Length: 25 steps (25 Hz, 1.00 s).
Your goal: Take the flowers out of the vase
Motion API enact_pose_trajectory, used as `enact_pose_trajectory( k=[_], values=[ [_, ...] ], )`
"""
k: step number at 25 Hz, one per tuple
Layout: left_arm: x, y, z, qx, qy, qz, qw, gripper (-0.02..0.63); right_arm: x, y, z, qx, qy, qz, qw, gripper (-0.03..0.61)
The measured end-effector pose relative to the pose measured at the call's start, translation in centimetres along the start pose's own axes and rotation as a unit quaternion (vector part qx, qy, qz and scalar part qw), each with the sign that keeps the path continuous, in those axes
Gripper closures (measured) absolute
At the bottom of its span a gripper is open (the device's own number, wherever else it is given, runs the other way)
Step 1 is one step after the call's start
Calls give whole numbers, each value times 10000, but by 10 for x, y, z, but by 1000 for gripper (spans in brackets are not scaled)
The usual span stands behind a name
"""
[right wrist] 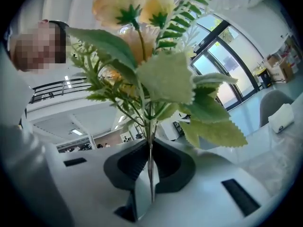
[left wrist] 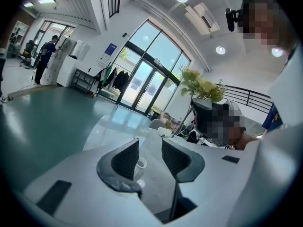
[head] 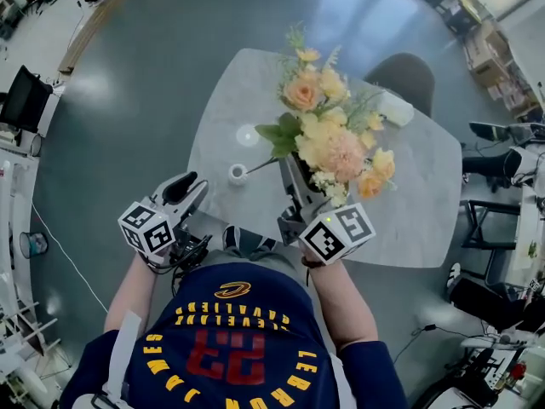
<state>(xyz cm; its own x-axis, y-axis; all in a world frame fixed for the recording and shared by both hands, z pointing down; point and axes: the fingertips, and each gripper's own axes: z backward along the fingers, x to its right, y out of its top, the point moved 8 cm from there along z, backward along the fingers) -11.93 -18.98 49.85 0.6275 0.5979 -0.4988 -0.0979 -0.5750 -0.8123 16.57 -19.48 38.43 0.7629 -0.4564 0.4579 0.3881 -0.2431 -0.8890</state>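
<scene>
1. The table [head: 426,220] carries the vase [head: 238,174] near the person's edge.
2. The flowers [head: 332,135] are lifted clear, above and right of the vase.
3. The head view does not show the grip on the flowers. The right gripper view shows the right gripper [right wrist: 151,167] clamped narrow on the thin stems, with leaves filling the frame.
4. Only the left gripper view shows the left gripper [left wrist: 149,150] with its jaws apart and nothing gripped. The vase [left wrist: 140,164] stands upright on the table beyond the gap.
5. In the head view the left gripper [head: 189,184] is left of the vase.
6. A chair [head: 409,75] and a white box [head: 397,109] lie far right of the vase, partly behind the blooms.
</scene>
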Motion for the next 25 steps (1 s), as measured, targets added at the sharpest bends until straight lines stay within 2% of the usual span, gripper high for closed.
enact_pose_trajectory(
  k=[7,11,15,25],
  values=[
    [33,9,-3,-8,-32,-77,10000,460,4,33,36,282,-67,-59,9996,545],
    [37,33,-8,277,-19,-140,9995,460,11,50,44,348,-117,-2,9993,545],
    [21,46,0,547,44,-44,9985,460,6,41,28,352,158,20,9993,545],
    [17,59,15,775,140,124,9968,460,4,28,26,236,40,-124,9996,544]
  ],
)
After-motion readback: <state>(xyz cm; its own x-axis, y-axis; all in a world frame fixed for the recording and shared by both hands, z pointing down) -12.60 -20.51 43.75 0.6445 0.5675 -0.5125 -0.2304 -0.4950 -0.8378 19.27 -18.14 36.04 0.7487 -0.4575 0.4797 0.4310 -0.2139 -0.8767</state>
